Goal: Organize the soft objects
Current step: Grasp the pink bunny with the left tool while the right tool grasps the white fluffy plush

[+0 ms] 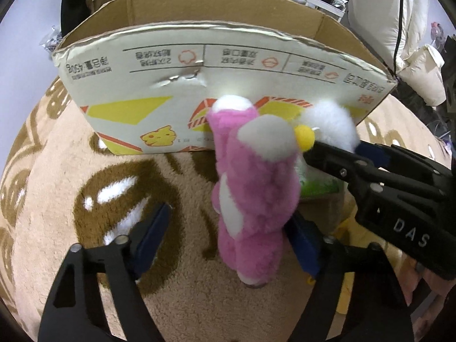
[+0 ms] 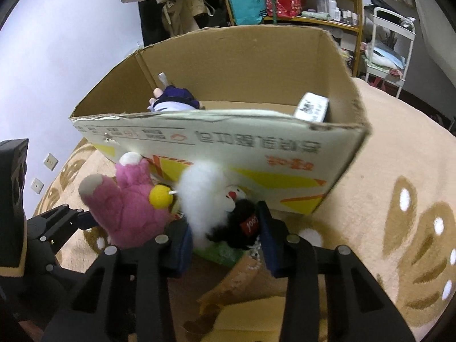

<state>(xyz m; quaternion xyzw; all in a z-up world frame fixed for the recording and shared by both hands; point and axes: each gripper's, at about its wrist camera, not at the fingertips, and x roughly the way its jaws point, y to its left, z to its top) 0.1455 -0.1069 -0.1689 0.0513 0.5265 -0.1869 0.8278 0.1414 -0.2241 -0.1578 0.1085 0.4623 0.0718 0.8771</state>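
Toys outside: one pink plush (image 1: 253, 188), one white plush (image 2: 211, 196); one cardboard box (image 2: 256, 154).

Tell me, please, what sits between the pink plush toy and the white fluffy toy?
A small yellow pom-pom ball sits between the pink plush toy and the white fluffy toy, clearest in the right wrist view.

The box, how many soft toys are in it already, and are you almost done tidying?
In the cardboard box one dark blue doll already lies, beside a small white packet. In hand: the right gripper is closing around a white and black plush. The pink plush sits between the open fingers of the left gripper. Both toys are outside the box, so that's left.
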